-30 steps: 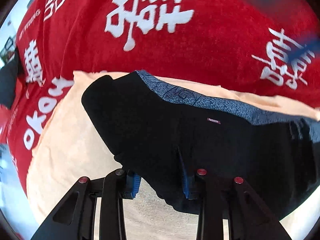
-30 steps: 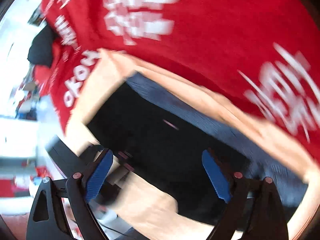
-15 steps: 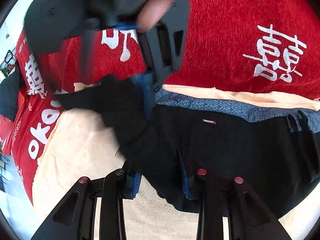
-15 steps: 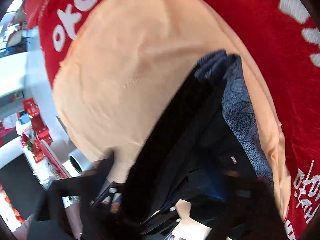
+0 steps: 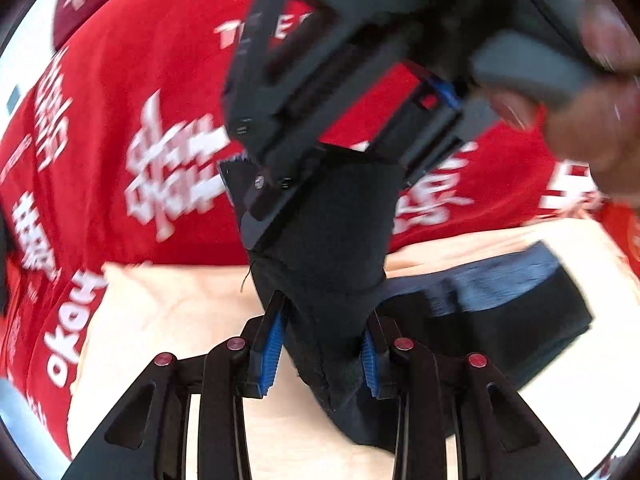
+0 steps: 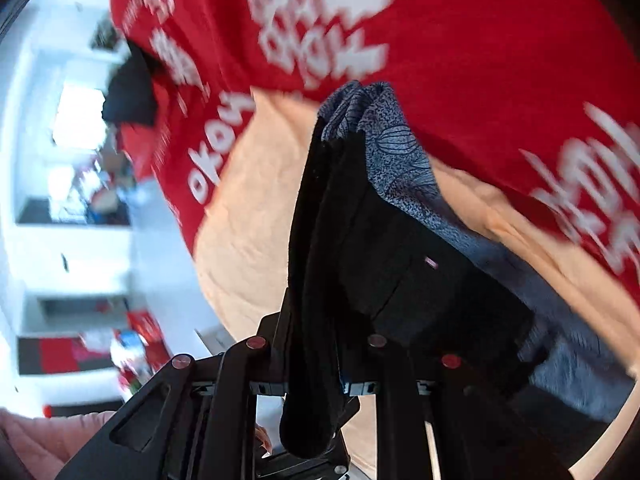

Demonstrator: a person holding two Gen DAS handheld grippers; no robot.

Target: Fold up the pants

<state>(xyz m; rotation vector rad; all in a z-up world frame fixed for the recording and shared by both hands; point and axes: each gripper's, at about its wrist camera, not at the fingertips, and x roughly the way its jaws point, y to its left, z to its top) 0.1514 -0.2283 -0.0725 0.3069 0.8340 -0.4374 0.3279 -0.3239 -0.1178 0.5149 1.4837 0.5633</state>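
1. Across the table lies a red cloth [image 5: 132, 92] printed with white Chinese characters; the letters "OKOK" show near its edge, the rest too blurred to read.
2. On it sits a peach-coloured cloth [image 5: 172, 304], and the black pants [image 5: 332, 248] with a blue patterned waistband [image 6: 396, 152] rest partly on that, one end lifted off it.
3. Left gripper [image 5: 320, 354]: its blue-padded fingers [image 5: 272, 344] are pressed tight on a bunched fold of the black fabric.
4. Right gripper [image 6: 316, 360]: its jaws are closing, with several stacked layers of the pants clamped between them near the waistband end. In the left wrist view it looms above, held by a person's hand [image 5: 592, 112].
5. A tiny pink label [image 6: 431, 263] is sewn on the pants; its wording cannot be read.
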